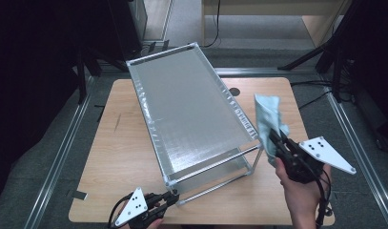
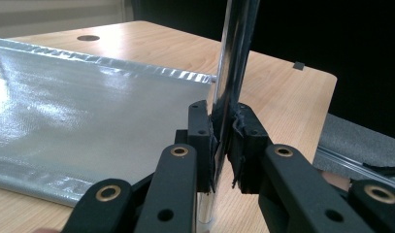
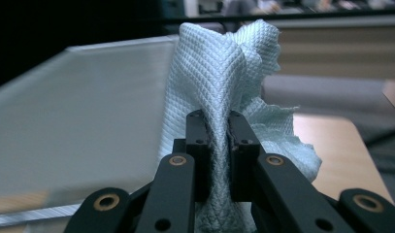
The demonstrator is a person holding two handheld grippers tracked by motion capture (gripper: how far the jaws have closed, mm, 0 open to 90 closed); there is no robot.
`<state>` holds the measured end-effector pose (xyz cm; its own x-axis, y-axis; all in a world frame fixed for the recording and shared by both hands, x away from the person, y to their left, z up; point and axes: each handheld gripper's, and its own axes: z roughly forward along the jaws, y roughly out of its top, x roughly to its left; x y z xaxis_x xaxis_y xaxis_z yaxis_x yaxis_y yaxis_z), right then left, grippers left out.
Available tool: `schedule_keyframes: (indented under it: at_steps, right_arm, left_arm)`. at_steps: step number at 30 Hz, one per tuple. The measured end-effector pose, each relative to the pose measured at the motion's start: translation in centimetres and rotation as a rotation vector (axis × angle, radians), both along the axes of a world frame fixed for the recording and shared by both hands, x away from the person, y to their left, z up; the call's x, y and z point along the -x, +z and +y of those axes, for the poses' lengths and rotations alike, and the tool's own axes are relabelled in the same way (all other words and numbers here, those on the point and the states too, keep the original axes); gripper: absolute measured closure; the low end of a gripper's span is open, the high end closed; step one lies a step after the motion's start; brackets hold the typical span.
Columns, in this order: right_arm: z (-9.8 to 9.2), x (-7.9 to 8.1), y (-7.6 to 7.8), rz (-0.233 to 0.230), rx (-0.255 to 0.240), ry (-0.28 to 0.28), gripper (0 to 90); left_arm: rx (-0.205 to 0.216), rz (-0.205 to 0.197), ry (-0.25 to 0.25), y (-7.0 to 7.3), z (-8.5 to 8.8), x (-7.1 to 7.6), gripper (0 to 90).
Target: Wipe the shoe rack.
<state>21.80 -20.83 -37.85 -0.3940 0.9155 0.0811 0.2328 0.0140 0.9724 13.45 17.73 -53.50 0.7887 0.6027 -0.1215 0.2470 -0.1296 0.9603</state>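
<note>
A two-tier rack with a silvery top shelf (image 1: 191, 109) stands on the wooden table (image 1: 120, 152). At its near left corner my left gripper (image 1: 173, 194) is shut on the chrome corner post (image 2: 231, 73), jaws pressed on both sides (image 2: 223, 141). The lower silvery shelf (image 2: 88, 111) stretches away to the left of that post. My right gripper (image 1: 275, 138) hangs beside the rack's right edge, above the table, shut on a light blue cloth (image 1: 267, 117). The cloth (image 3: 219, 63) stands up in a bunch from between the jaws (image 3: 219, 145), with the top shelf (image 3: 78, 111) behind it.
A small dark round hole (image 1: 235, 91) sits in the table behind the rack. Metal floor rails (image 1: 63, 152) run along both sides of the table. Black stand legs (image 1: 320, 52) and a wooden bench (image 1: 277, 9) are at the back right.
</note>
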Motion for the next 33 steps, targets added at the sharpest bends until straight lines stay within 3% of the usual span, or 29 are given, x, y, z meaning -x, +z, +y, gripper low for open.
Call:
schedule_keyframes:
  at_steps: [2,4,5,6,7,8,10,12,16,20,21,23,27,32,33]
  right_arm:
    - [1.9,-0.2,0.8,-0.014,0.043,0.043,81.3]
    - [3.5,-0.8,0.7,-0.016,0.106,0.031,76.6]
    - [3.5,-0.8,0.7,-0.016,0.106,0.031,76.6]
    - [4.5,-1.5,0.0,0.019,0.111,0.056,64.7]
    - [4.5,-1.5,0.0,0.019,0.111,0.056,64.7]
    - [5.2,-2.0,-0.7,0.067,0.126,0.072,61.4]
    - [5.9,-2.2,-1.3,0.098,0.167,0.049,65.4]
    - [6.5,-2.0,-1.4,0.095,0.212,0.026,70.3]
    - [7.5,-1.4,-1.4,0.118,0.200,0.062,78.9]
    - [9.8,-0.3,-1.8,0.119,0.173,0.158,80.6]
    - [9.8,-0.3,-1.8,0.119,0.173,0.158,80.6]
    - [12.2,1.0,-2.2,0.119,0.147,0.273,81.5]
    - [15.4,2.8,-2.5,0.088,0.173,0.381,81.6]
    - [15.3,2.8,-2.5,0.073,0.185,0.383,81.5]
    - [14.1,2.1,-2.6,0.071,0.186,0.333,81.5]
  left_arm:
    - [0.001,0.001,0.002,0.0,0.0,0.0,80.5]
    - [0.001,0.001,0.003,0.0,0.0,0.0,80.5]
    - [0.001,0.001,0.003,0.0,0.0,0.0,80.5]
    - [0.000,-0.001,0.004,0.0,0.0,0.1,80.5]
    - [0.000,-0.001,0.004,0.0,0.0,0.1,80.5]
    - [-0.002,-0.003,0.004,0.0,-0.1,0.1,80.5]
    - [-0.003,-0.005,0.005,0.0,0.0,0.0,80.6]
    - [0.000,-0.003,0.003,0.0,0.0,0.0,80.5]
    - [0.004,0.002,0.009,0.0,-0.3,-0.1,80.5]
    - [0.010,0.007,0.017,-0.1,-0.5,-0.1,80.5]
    - [0.010,0.007,0.017,-0.1,-0.5,-0.1,80.4]
    - [0.028,0.024,0.022,-0.1,-0.7,-0.2,80.3]
    - [0.021,0.024,0.034,-0.1,-0.8,-0.1,80.3]
    - [0.018,0.025,0.032,-0.1,-0.8,-0.1,80.3]
    - [0.018,0.025,0.031,-0.1,-0.8,-0.1,80.3]
